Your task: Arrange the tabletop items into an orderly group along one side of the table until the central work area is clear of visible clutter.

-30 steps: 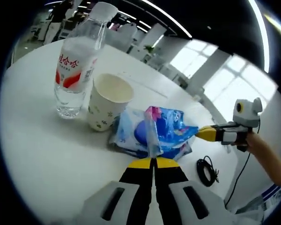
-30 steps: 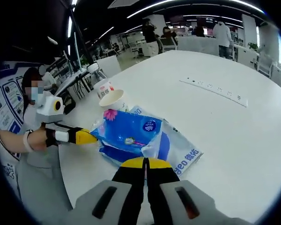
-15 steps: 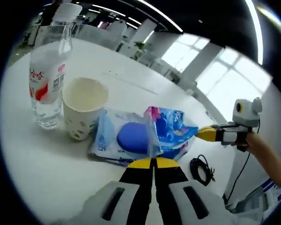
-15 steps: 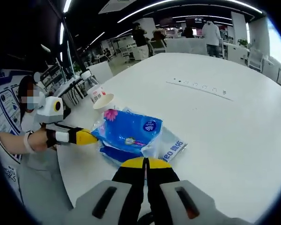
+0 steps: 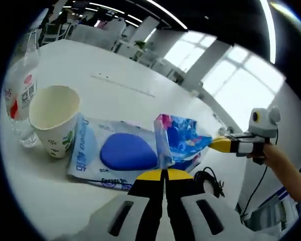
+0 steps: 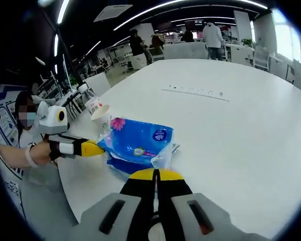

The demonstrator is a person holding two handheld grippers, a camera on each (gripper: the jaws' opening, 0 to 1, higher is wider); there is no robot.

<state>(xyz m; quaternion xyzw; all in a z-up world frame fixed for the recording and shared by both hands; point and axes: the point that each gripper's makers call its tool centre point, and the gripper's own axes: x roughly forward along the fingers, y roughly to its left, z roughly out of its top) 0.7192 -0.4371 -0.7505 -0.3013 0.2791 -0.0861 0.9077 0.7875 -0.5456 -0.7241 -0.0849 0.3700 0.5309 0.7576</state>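
Left gripper (image 5: 163, 172) and right gripper (image 6: 156, 173) each pinch an end of the blue plastic tissue pack (image 6: 138, 143), probably carrying it toward the white table's (image 6: 231, 130) edge.

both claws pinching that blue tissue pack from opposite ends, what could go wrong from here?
1. The tissue pack hangs by thin wrapper edges between the left claw and right claw; pulling apart could tear the film, or one pinch could slip.
2. The wet wipes pack lies right under it, touching the paper cup. Dragging low could shove the cup into the water bottle.
3. A black cable lies beside the left claw and could snag.
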